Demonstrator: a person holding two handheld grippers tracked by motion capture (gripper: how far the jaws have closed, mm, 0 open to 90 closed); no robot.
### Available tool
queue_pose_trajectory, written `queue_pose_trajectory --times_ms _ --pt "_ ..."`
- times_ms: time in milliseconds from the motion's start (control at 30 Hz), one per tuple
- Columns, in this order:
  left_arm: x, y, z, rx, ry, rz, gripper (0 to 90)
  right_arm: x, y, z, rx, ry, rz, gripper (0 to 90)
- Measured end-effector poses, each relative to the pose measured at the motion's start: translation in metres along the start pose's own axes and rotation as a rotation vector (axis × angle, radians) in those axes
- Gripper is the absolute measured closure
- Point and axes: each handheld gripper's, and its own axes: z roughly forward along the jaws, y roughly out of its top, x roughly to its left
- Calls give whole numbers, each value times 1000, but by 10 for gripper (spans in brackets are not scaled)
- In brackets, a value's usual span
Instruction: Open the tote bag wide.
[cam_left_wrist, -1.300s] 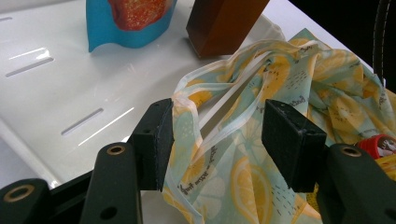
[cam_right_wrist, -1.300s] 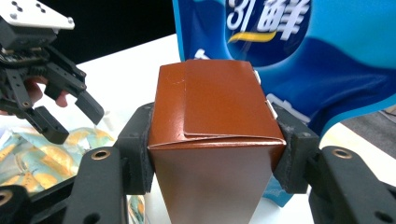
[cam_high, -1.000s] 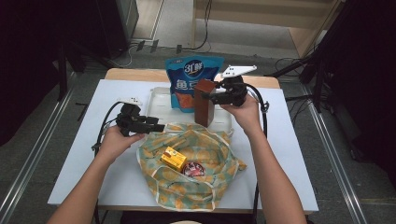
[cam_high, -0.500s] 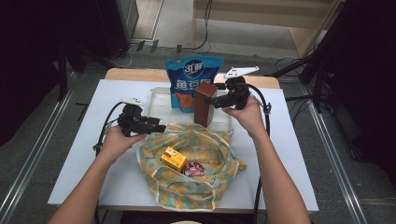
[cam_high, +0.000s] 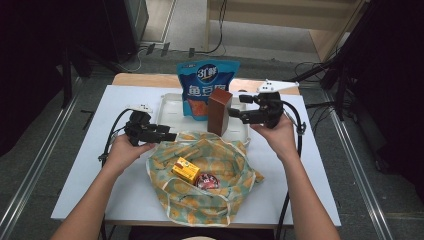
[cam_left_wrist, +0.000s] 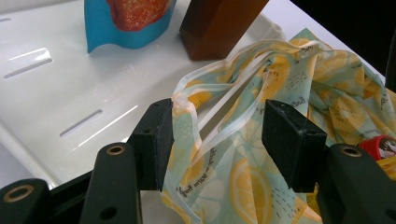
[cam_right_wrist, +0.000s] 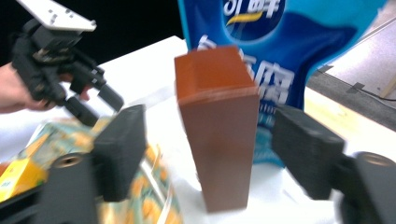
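A tall brown box (cam_high: 219, 111) stands upright on the white tray (cam_high: 170, 107), in front of a blue snack pouch (cam_high: 205, 82). My right gripper (cam_high: 234, 113) is just right of the box and open. In the right gripper view its jaws (cam_right_wrist: 212, 140) frame the box (cam_right_wrist: 217, 93) with a gap on each side; they have just been closing a little. My left gripper (cam_high: 169, 135) is open at the left rim of the lemon-print cloth bag (cam_high: 220, 200). In the left gripper view the bag's rim and strap (cam_left_wrist: 219, 112) lie between its jaws (cam_left_wrist: 217, 135).
Inside the bag lie a yellow carton (cam_high: 185, 169) and a red-lidded item (cam_high: 205, 181). The white table (cam_high: 90, 165) has bare room at its left and right sides. Cables trail from both grippers. The table's far edge is just behind the pouch.
My right gripper has let go of the brown box and drawn back to the right. The box stays upright on the tray. My left gripper has not moved.
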Motion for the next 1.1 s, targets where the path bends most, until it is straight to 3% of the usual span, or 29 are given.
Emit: queue_pose_trajectory --times_ms 167,267,333,533,700,1100 --pt "-1 1 0 -2 2 2 444 6 -23 -7 1 -7 22 633" --pt "-1 1 1 -3 0 0 444 11 -34 0 19 12 39 830" --pt "-1 1 2 -2 0 0 445 16 -39 9 41 23 30 886" --pt "0 0 0 0 0 0 446 27 -41 38 57 23 18 900" --pt "1 0 0 4 2 -2 446 27 -42 56 67 8 44 900" --pt "0 -1 2 10 2 -1 446 8 -47 51 72 -31 85 900"
